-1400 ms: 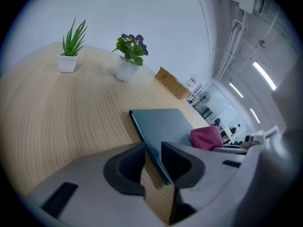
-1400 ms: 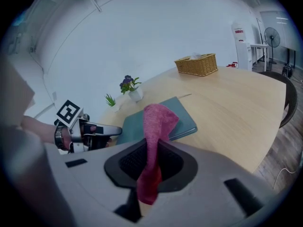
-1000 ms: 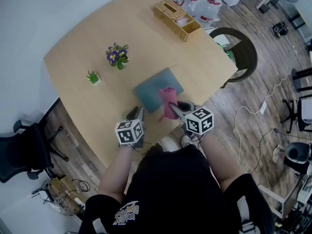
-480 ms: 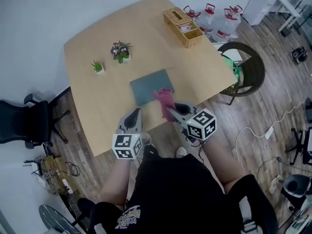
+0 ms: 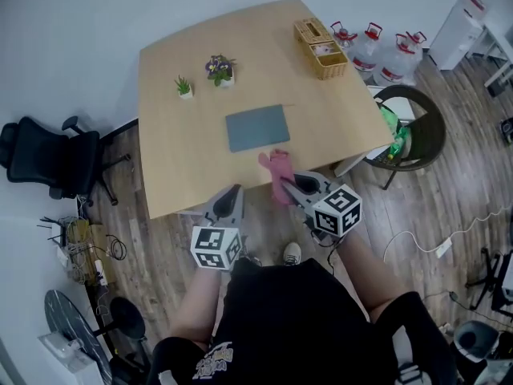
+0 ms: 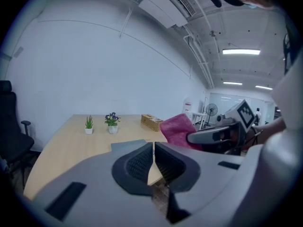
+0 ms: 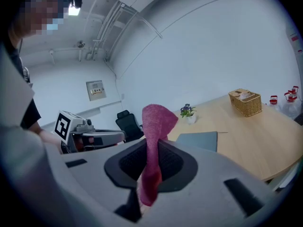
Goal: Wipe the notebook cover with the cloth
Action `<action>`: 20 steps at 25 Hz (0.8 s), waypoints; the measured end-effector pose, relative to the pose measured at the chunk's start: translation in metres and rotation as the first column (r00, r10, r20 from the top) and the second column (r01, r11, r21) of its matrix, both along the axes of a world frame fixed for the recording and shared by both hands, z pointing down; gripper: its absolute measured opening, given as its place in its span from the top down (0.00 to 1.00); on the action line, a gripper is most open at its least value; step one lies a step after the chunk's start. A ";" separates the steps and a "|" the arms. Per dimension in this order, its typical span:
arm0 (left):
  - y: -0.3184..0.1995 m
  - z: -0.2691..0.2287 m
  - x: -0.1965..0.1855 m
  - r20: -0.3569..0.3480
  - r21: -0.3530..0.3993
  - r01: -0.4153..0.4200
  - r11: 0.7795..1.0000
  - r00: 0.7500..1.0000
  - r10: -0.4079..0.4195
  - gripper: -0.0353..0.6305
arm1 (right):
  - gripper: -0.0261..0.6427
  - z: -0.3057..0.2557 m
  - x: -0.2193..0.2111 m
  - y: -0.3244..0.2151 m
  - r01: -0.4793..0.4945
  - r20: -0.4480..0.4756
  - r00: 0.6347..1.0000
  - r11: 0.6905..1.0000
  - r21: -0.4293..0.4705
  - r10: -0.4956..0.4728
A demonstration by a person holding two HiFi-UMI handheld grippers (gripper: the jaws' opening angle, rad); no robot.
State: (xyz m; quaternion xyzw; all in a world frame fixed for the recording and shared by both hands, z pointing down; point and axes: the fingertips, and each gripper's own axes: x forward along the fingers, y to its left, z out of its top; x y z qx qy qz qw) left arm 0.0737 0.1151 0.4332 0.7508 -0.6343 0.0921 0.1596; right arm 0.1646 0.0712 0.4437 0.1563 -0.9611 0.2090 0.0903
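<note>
Cloth (image 5: 276, 169) clamped in right gripper (image 5: 290, 185), lower centre, clear of notebook (image 5: 256, 127) above. Left gripper (image 5: 232, 196) closed, empty. Count: one cloth, one notebook, two plants (image 5: 219, 68), one basket (image 5: 322, 38).

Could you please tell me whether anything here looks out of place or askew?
Nothing looks spilled or damaged. The only oddity: the pink cloth hangs bunched in the right gripper by the table edge, off the grey notebook, which lies flat.

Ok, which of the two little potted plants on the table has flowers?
The purple-flowered plant, the one nearer the wicker basket; the green plant beside it has only spiky leaves.
</note>
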 end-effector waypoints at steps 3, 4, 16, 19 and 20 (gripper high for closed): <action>0.015 0.009 0.003 0.006 -0.033 0.003 0.999 1.000 -0.003 0.93 | 0.88 0.000 -0.003 0.016 0.013 -0.004 1.000 1.000 -0.002 -0.013; 0.019 0.012 0.004 0.009 -0.042 0.003 0.999 1.000 -0.002 0.93 | 0.88 0.000 -0.004 0.021 0.018 -0.005 1.000 1.000 -0.003 -0.018; 0.055 0.023 -0.014 -0.043 -0.049 -0.057 0.997 0.998 0.055 0.93 | 0.88 0.007 -0.033 0.060 -0.012 -0.026 1.000 1.000 -0.019 0.012; 0.058 0.020 -0.019 -0.050 -0.039 -0.091 0.995 0.995 0.089 0.93 | 0.88 0.003 -0.038 0.065 -0.045 -0.030 0.999 0.999 -0.015 0.045; 0.058 0.019 -0.022 -0.052 -0.036 -0.101 0.994 0.994 0.099 0.93 | 0.88 0.002 -0.040 0.065 -0.055 -0.033 0.998 0.998 -0.013 0.055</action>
